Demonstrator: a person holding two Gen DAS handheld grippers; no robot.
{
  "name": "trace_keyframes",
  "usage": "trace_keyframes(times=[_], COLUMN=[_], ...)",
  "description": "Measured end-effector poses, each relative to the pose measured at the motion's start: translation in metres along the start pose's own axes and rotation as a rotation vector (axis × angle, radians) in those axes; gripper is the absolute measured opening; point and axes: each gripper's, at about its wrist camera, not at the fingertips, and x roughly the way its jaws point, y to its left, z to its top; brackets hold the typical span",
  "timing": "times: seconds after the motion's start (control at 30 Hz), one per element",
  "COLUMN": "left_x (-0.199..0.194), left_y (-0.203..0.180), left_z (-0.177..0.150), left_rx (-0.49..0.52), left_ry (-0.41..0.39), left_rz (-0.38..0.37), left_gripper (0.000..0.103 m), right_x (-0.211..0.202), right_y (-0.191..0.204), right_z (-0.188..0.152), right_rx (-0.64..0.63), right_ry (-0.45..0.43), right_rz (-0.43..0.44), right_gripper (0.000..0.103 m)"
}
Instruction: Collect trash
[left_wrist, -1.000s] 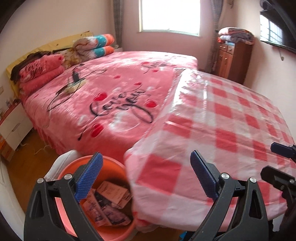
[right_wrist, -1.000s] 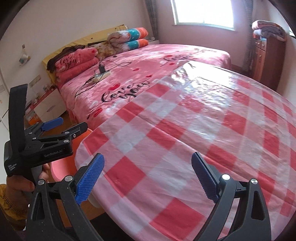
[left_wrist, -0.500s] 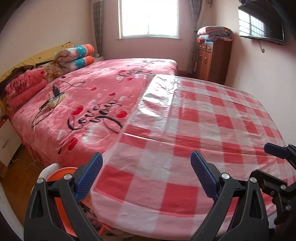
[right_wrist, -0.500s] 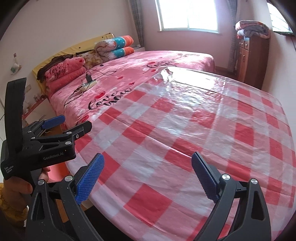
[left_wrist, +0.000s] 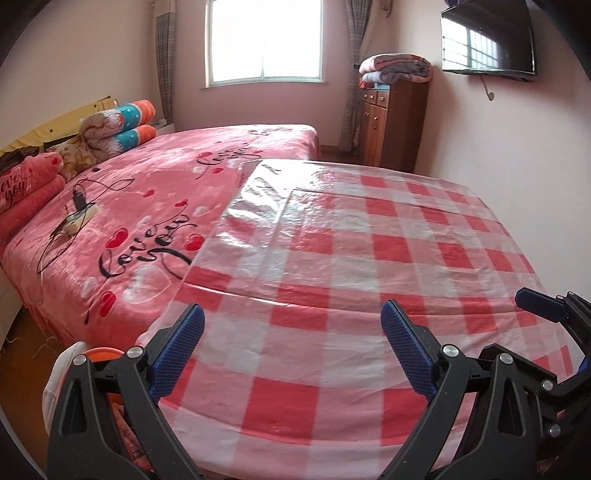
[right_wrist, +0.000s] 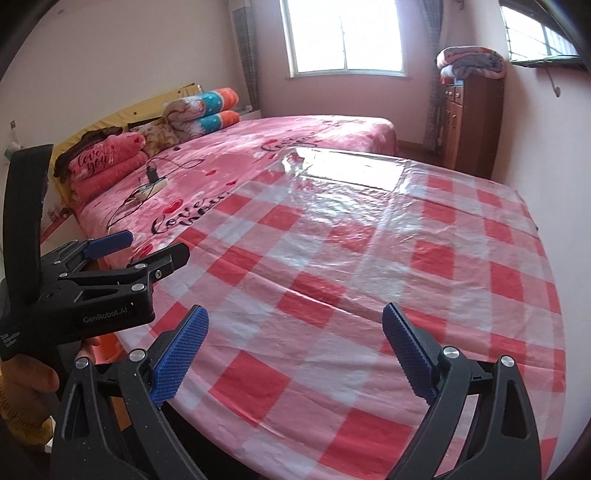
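My left gripper (left_wrist: 291, 347) is open and empty, held over the near edge of the round table (left_wrist: 369, 258) with a red-and-white check cloth under clear plastic. My right gripper (right_wrist: 295, 354) is open and empty over the same near edge. The left gripper shows at the left of the right wrist view (right_wrist: 125, 254); the right gripper shows at the right edge of the left wrist view (left_wrist: 546, 314). An orange bin (left_wrist: 103, 352) with paper trash stands on the floor at the lower left, mostly hidden behind my left gripper's finger. I see no trash on the table.
A pink bed (left_wrist: 155, 199) adjoins the table's left side, with a charger and power strip (left_wrist: 77, 214) on it and folded quilts (left_wrist: 118, 125) at its head. A wooden cabinet (left_wrist: 391, 118) stands at the back right. A TV (left_wrist: 487, 40) hangs on the right wall.
Both grippers have risen and tilted up. The orange bin with its paper trash has dropped nearly out of the left wrist view, and more of the table top shows in both views.
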Motion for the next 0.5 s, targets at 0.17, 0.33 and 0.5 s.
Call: trace_keyframes(times=[0.17,0.33,0.5], left_x=[-0.008,-0.018,-0.03], left_y=[-0.009,-0.019,-0.031], left_z=[0.004,0.011,0.018], left_rx=[-0.005,-0.013,0.012], left_ry=[-0.042,-0.111,-0.191], left_rz=[-0.018,-0.046,-0.076], left_gripper=[0.099,0.099,0.099], right_x=[-0.013,-0.027,-0.044], right_y=[-0.01,-0.02,-0.029], right_z=[-0.001,-0.001,0.001], right_rx=[0.025,0.047,0.07], right_ry=[-0.026,-0.057,-0.098], right_rz=[-0.024,-0.05,-0.087], right_gripper=[0.094,0.094,0.094])
